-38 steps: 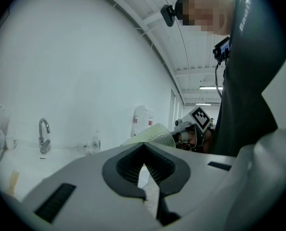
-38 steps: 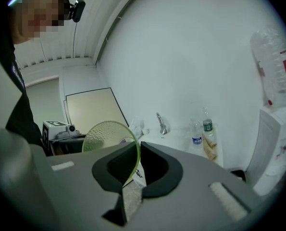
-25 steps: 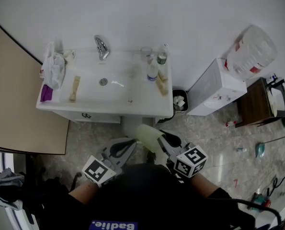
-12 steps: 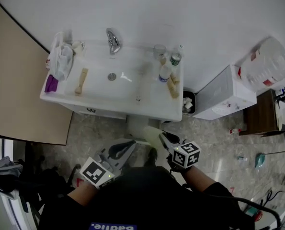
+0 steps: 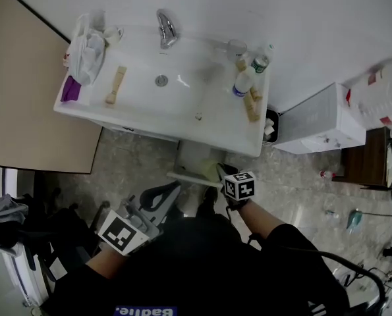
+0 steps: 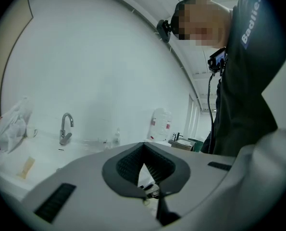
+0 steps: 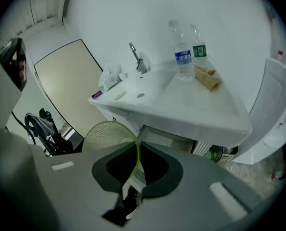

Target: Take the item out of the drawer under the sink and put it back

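Head view: the right gripper (image 5: 223, 172) pinches a pale green round plastic strainer (image 5: 211, 170) just above the open white drawer (image 5: 190, 158), which juts out beneath the glossy white rectangular sink (image 5: 157, 125). The left gripper (image 5: 174, 189) hangs empty just left of it, over mottled stone floor (image 5: 130, 170) with free room leftward.

Left gripper view: the left gripper (image 6: 143, 146) has its grey jaws meeting at the tips, ribbed dark pads facing, nothing between.

Right gripper view: the right gripper (image 7: 135, 153) is nearly closed, clamped on the strainer's (image 7: 104, 134) thin rim. The finely perforated dome sits below the sink's (image 7: 195, 114) front edge.
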A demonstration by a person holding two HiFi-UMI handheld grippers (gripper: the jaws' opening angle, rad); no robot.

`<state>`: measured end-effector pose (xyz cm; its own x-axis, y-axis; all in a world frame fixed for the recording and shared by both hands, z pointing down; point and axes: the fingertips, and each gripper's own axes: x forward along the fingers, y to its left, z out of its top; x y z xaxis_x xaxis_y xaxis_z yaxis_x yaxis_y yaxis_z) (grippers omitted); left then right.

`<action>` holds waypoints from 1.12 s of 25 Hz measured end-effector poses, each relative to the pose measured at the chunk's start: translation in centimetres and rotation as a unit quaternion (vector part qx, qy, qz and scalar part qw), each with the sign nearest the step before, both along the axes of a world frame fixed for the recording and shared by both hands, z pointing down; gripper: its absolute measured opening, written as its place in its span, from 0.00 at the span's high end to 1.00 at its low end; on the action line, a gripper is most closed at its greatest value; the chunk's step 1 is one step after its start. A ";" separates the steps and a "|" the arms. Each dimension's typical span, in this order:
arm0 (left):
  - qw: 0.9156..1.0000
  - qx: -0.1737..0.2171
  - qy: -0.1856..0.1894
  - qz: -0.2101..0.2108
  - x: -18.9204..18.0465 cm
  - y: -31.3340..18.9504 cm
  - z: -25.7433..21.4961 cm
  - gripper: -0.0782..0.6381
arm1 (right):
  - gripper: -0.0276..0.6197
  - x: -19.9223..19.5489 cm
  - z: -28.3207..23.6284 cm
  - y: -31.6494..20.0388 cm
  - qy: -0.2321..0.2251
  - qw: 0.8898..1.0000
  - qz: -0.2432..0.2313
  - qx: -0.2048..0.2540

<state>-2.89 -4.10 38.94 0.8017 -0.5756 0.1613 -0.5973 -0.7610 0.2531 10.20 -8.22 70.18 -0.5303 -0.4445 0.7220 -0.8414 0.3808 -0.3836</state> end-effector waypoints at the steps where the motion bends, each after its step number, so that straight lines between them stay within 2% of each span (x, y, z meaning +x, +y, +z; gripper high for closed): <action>1: 1.000 -0.001 -0.002 0.001 -0.1 -0.2 0.0 0.88 | 0.92 0.0 1.1 -0.2 0.010 1.000 -0.003 -0.007; 8: 1.000 -0.003 -0.009 -0.012 -1.2 -2.0 0.0 0.88 | 0.92 0.0 7.8 -1.7 0.073 0.996 0.003 -0.058; 14: 0.999 -0.013 -0.014 -0.025 -2.5 -2.5 0.6 0.88 | 0.92 0.2 12.7 -2.1 0.136 0.986 0.007 -0.095; 28: 0.997 -0.059 -0.022 -0.037 -5.2 -1.1 3.9 0.88 | 0.92 0.2 20.0 -3.1 0.176 0.971 0.054 -0.155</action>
<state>-8.12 -5.24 42.87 0.7481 -0.6081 0.2656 -0.6635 -0.6803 0.3114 10.41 -11.31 90.15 -0.1900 -0.2170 0.9575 -0.9694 0.1960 -0.1480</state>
